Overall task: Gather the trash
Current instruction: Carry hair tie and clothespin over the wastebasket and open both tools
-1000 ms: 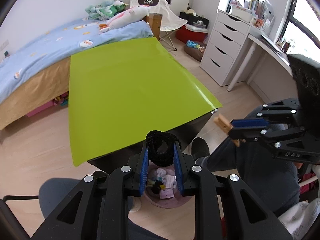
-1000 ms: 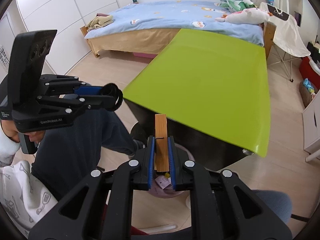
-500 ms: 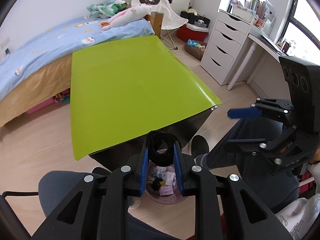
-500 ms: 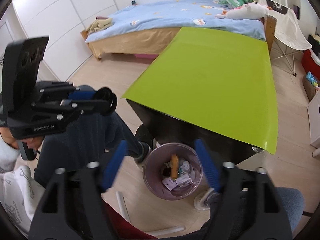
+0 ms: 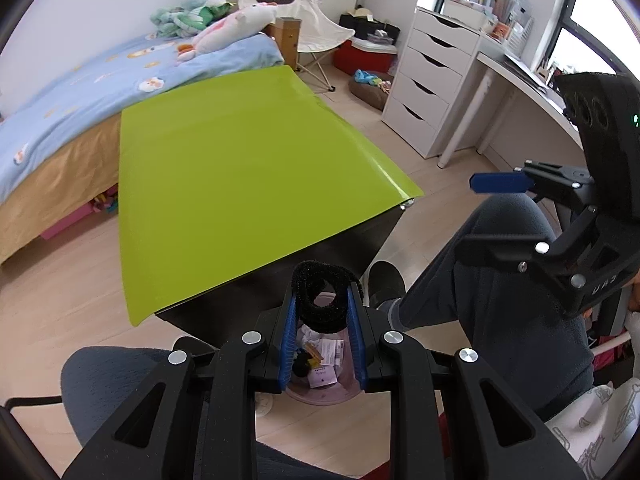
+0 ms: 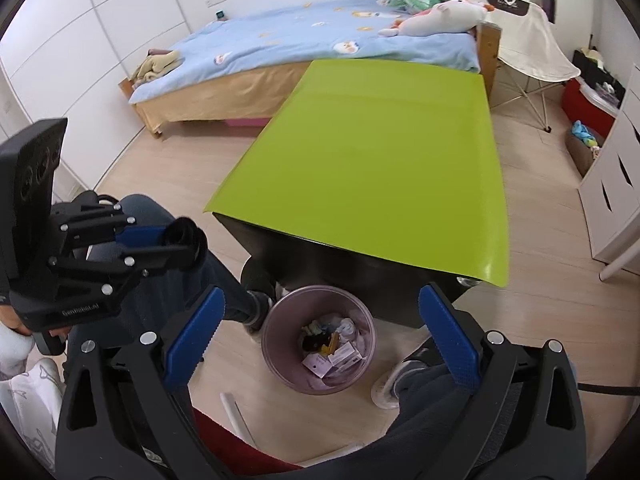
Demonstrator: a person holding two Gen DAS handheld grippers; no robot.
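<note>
Left gripper (image 5: 322,312) clamps a black fuzzy ring (image 5: 324,298) between its blue pads, hanging above the bin (image 6: 318,340); right gripper (image 6: 320,336) jaws opening wide, nothing between them, also over the bin; bin stands on the floor just off the near edge of the green-topped table (image 6: 376,168), beside the person's leg (image 5: 492,280); inside, paper scraps and what looks like a wooden peg (image 6: 332,346), too small to be sure; tabletop bare to all its edges.
</note>
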